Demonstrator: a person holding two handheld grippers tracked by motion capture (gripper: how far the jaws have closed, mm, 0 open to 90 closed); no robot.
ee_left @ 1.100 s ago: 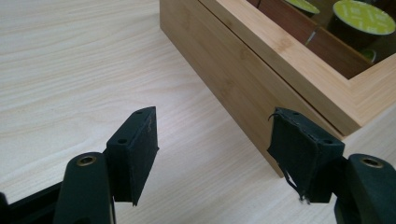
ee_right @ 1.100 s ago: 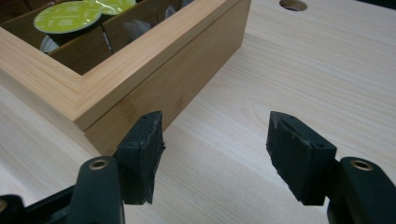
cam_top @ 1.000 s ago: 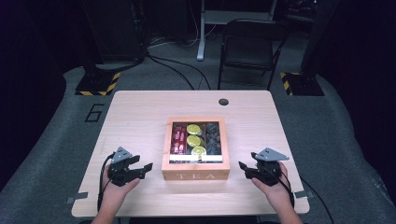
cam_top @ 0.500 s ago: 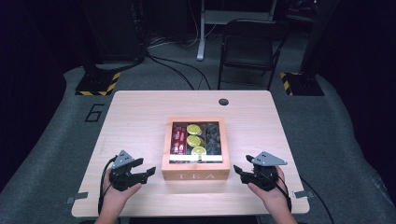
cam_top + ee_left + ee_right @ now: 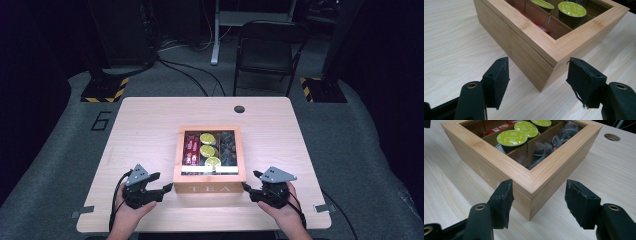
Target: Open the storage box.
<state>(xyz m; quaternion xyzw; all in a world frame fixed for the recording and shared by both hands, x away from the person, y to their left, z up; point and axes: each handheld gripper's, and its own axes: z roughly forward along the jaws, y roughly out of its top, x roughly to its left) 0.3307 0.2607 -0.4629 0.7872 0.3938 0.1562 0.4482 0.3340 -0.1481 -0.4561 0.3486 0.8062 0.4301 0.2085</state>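
High view — tea box (image 5: 209, 188) lengthwise, label nearest.

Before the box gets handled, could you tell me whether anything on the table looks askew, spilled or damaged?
Nothing stands out. The wooden tea box sits square on the table, lid shut, with its capsules and packets in their compartments. The left gripper and right gripper point at its front corners with jaws open.

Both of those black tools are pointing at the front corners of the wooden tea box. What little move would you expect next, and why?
Probably both ease in and close on the corners. The left tool and right tool each straddle a near corner of the lidded bamboo tea box, their jaws closing in but pads not yet touching the wood.
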